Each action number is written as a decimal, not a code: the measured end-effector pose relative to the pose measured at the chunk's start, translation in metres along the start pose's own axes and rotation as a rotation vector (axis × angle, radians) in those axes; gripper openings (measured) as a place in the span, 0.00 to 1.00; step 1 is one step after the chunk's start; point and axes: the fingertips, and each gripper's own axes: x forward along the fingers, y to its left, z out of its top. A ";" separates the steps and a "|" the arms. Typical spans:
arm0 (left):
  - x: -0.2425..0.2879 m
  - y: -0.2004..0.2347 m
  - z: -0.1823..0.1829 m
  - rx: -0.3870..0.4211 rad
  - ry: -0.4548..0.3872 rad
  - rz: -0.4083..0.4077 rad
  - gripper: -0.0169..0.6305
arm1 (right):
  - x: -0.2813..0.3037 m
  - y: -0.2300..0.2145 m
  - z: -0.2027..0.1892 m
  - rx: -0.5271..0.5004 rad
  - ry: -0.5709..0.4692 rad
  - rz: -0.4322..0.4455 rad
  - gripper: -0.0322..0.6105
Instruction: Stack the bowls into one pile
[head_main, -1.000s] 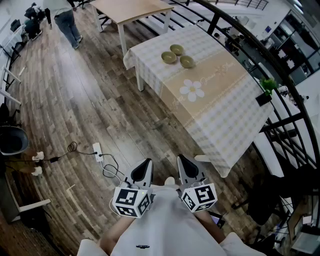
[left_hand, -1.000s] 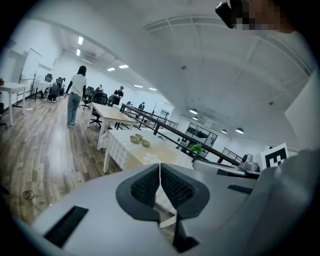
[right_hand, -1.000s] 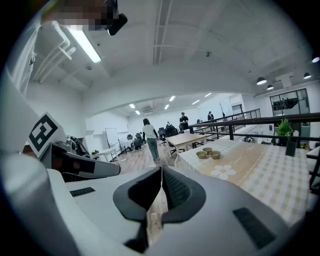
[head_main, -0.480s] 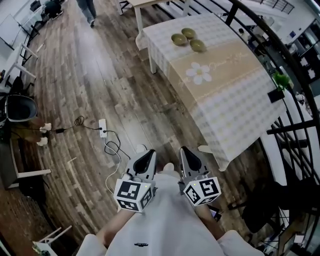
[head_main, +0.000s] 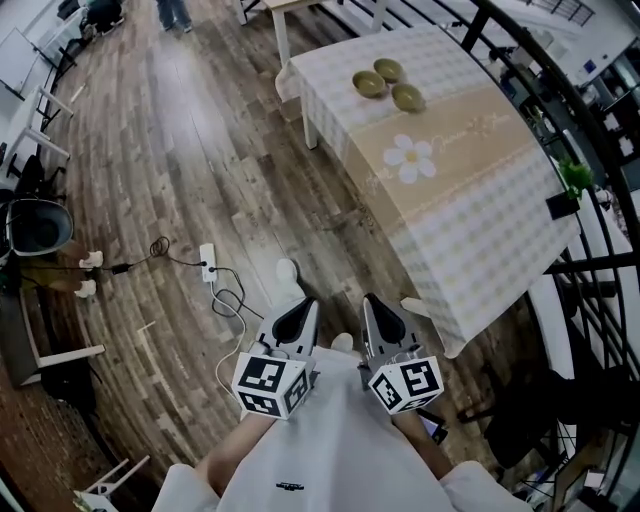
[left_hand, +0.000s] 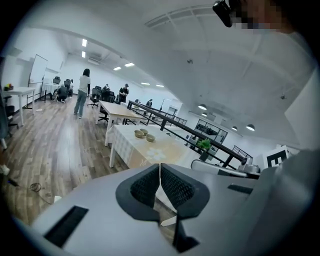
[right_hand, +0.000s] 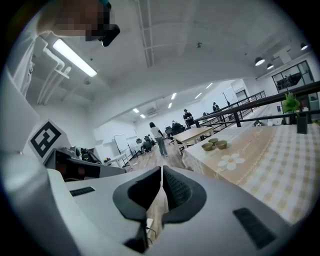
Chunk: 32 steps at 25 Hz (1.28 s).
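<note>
Three olive-green bowls stand apart from each other at the far end of the cloth-covered table (head_main: 470, 215): one bowl (head_main: 369, 84) on the left, a second bowl (head_main: 388, 70) behind it and a third bowl (head_main: 407, 97) on the right. The left gripper view shows them as a small cluster of bowls (left_hand: 144, 134) far ahead, as does the right gripper view (right_hand: 214, 145). My left gripper (head_main: 300, 312) and right gripper (head_main: 376, 312) are held side by side close to my body, over the floor and well short of the table. Both are shut and hold nothing.
A power strip (head_main: 208, 263) with loose cables lies on the wooden floor to my left. A black railing (head_main: 530, 80) runs behind the table, with a potted plant (head_main: 576, 178). A wooden table (left_hand: 117, 111) stands beyond, a black chair (head_main: 36, 226) at far left, and a person (left_hand: 81, 93) in the distance.
The table and bowls have shifted right and a little nearer in the head view, and more floor shows on the left. Both grippers stay shut and side by side.
</note>
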 end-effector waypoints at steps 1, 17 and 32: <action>0.009 0.010 0.010 -0.001 0.002 -0.010 0.07 | 0.015 -0.001 0.005 -0.007 0.003 -0.001 0.11; 0.109 0.200 0.182 0.015 0.032 -0.134 0.07 | 0.276 0.012 0.103 -0.018 -0.027 -0.117 0.11; 0.179 0.256 0.226 -0.024 0.093 -0.195 0.07 | 0.363 -0.025 0.140 0.047 -0.049 -0.170 0.11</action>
